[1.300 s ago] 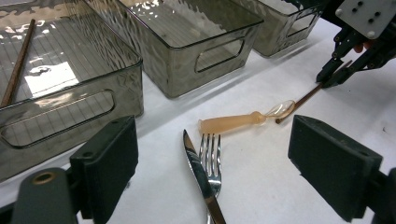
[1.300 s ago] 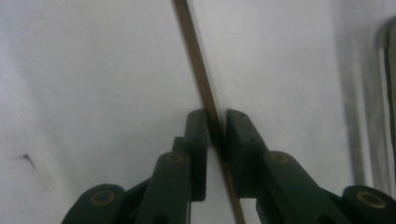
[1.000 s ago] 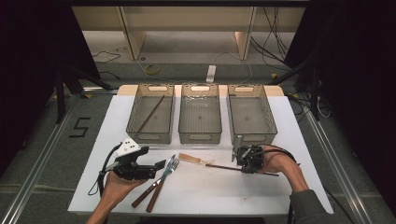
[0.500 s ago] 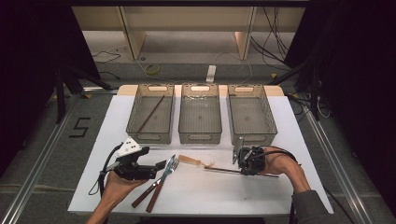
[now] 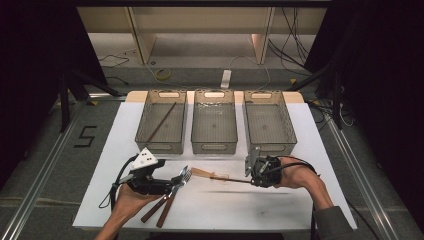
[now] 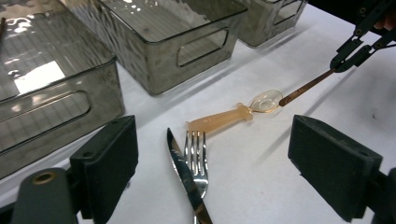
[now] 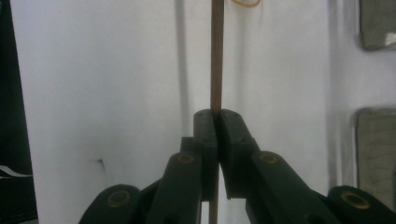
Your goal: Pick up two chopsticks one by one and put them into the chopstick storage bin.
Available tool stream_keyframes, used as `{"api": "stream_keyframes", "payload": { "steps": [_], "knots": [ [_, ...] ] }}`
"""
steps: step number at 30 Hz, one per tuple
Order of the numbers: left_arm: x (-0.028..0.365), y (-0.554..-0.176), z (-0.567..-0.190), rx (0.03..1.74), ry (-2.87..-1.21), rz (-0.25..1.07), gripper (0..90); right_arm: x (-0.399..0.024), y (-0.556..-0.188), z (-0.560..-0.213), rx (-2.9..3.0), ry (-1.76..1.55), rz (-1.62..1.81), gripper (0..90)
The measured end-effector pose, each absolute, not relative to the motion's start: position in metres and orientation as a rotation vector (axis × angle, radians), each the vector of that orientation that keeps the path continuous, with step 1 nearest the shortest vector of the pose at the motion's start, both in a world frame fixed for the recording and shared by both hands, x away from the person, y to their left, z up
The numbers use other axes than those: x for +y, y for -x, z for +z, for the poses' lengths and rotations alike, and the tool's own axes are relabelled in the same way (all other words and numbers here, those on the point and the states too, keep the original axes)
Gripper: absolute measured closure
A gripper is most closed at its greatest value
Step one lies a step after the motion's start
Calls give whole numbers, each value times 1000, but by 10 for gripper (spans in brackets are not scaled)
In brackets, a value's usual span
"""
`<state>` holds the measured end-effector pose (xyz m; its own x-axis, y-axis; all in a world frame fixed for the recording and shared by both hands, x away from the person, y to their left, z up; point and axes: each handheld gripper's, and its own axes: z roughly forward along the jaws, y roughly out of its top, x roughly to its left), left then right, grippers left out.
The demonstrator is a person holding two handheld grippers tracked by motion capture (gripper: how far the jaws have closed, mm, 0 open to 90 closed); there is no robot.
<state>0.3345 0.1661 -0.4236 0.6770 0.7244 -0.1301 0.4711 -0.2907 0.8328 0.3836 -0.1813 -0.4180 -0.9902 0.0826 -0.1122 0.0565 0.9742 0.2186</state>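
My right gripper is shut on a thin brown chopstick that runs straight out between its pads. In the high view that right gripper holds the chopstick level above the white table, with its tip near a spoon that has an amber handle. My left gripper stands open at the front left. Between its jaws in the left gripper view lie a fork and a knife, untouched. Beyond them are the spoon and the chopstick.
Three clear grey bins stand in a row at the back of the white table: the left bin holds a chopstick, then come the middle bin and the right bin. Dark floor and metal rails surround the table.
My right gripper has risen a little with the chopstick, whose shadow now lies apart on the table. The left gripper, fork, knife and spoon have stayed put.
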Motion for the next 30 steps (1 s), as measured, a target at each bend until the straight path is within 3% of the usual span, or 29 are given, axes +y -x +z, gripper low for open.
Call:
{"api": "stream_keyframes", "payload": {
  "steps": [30],
  "knots": [
    [113, -326, -432, 729, -2151, 251, 175, -143, -358, -402, 2945, 109, 345, 862]
  ]
}}
